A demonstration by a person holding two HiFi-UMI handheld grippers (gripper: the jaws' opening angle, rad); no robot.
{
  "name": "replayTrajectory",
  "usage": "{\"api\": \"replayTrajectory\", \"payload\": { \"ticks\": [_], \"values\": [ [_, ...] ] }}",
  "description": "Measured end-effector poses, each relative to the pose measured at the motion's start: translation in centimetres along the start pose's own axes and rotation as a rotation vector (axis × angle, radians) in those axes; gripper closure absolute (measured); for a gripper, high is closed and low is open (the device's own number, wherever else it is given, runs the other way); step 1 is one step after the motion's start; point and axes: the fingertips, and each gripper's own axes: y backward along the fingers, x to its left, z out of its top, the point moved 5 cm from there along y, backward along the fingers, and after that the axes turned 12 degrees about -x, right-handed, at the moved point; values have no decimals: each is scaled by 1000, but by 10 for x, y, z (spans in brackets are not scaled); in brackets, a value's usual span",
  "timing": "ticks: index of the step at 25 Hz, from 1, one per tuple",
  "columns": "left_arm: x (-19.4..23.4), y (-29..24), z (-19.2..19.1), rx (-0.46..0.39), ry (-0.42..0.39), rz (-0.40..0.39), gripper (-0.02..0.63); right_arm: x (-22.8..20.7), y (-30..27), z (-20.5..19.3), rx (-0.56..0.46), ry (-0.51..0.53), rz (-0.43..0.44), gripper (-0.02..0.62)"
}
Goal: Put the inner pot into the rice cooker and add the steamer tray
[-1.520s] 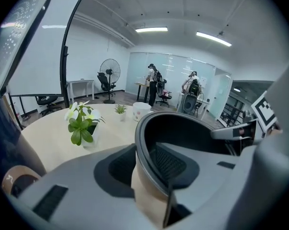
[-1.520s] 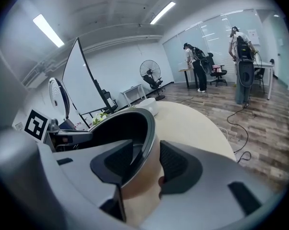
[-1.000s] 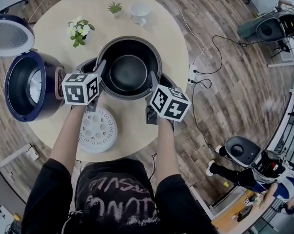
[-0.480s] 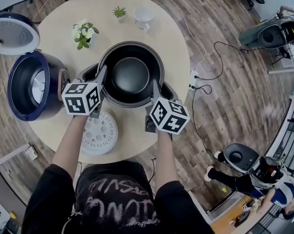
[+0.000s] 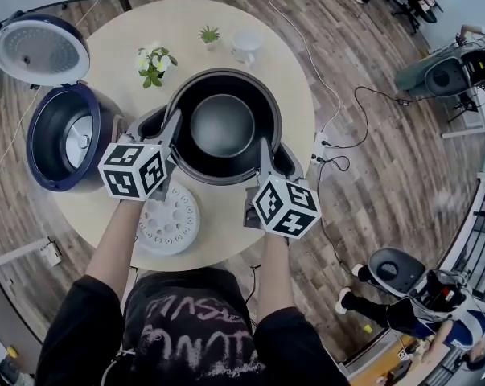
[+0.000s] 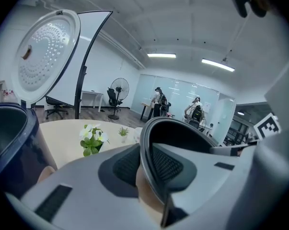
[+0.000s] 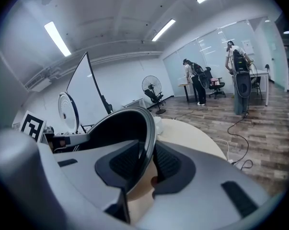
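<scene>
The black inner pot (image 5: 222, 127) hangs over the middle of the round table (image 5: 294, 79), gripped on both sides of its rim. My left gripper (image 5: 170, 135) is shut on the left rim, and its jaws have just been closing with the rim (image 6: 146, 143) between the pads. My right gripper (image 5: 266, 155) is shut on the right rim (image 7: 146, 138). The dark blue rice cooker (image 5: 69, 135) stands open at the table's left edge, its lid (image 5: 41, 51) tipped back. The white steamer tray (image 5: 168, 219) lies flat near the front edge, under my left hand.
A pot of white flowers (image 5: 154, 63), a small green plant (image 5: 209, 34) and a white cup (image 5: 246, 47) stand at the far side of the table. Cables and a power strip (image 5: 318, 139) lie on the wood floor to the right. People stand far off in the room.
Both grippers have risen together with the inner pot between them, and the pot looks slightly larger and nearer in the head view. The cooker and steamer tray stay where they were.
</scene>
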Motion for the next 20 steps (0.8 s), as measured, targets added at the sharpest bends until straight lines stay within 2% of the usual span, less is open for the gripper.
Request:
{"api": "replayTrajectory", "payload": {
  "ticks": [13,20],
  "values": [
    [-11,36,59,-117,-50,-24,518,34,24,38,-106,-5,47,497],
    [-4,56,71,-156,-46,-64,520,57,41,40,-150,7,31,497]
  ]
}}
